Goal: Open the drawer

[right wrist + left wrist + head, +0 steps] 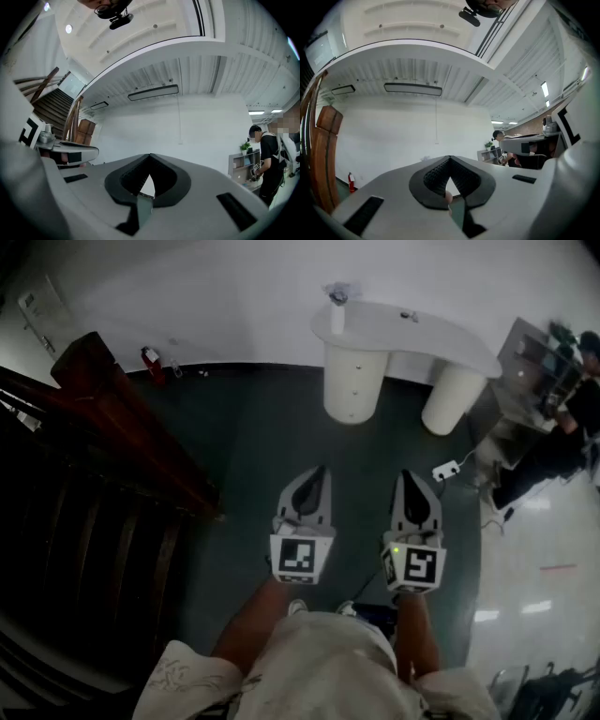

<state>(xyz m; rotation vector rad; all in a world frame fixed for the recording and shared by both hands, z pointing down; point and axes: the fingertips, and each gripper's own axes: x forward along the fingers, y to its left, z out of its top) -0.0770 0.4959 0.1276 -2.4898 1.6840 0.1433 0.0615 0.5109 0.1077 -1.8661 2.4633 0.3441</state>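
A white curved table (441, 329) stands by the far wall on two round white pedestals. The left pedestal (354, 381) bears two small dark knobs, one above the other; I cannot make out drawer fronts. My left gripper (316, 480) and right gripper (413, 482) hang side by side over the dark floor, well short of the table and pointing toward it. Both are shut with nothing between the jaws. In the left gripper view the left gripper (449, 158) faces a bare white wall. The right gripper (150, 156) faces the same wall in the right gripper view.
A wooden stair rail (122, 418) runs along the left. A red fire extinguisher (150, 360) stands at the wall. A white power strip (445, 469) lies on the floor by the right pedestal. A person (572, 418) works at a desk at the right.
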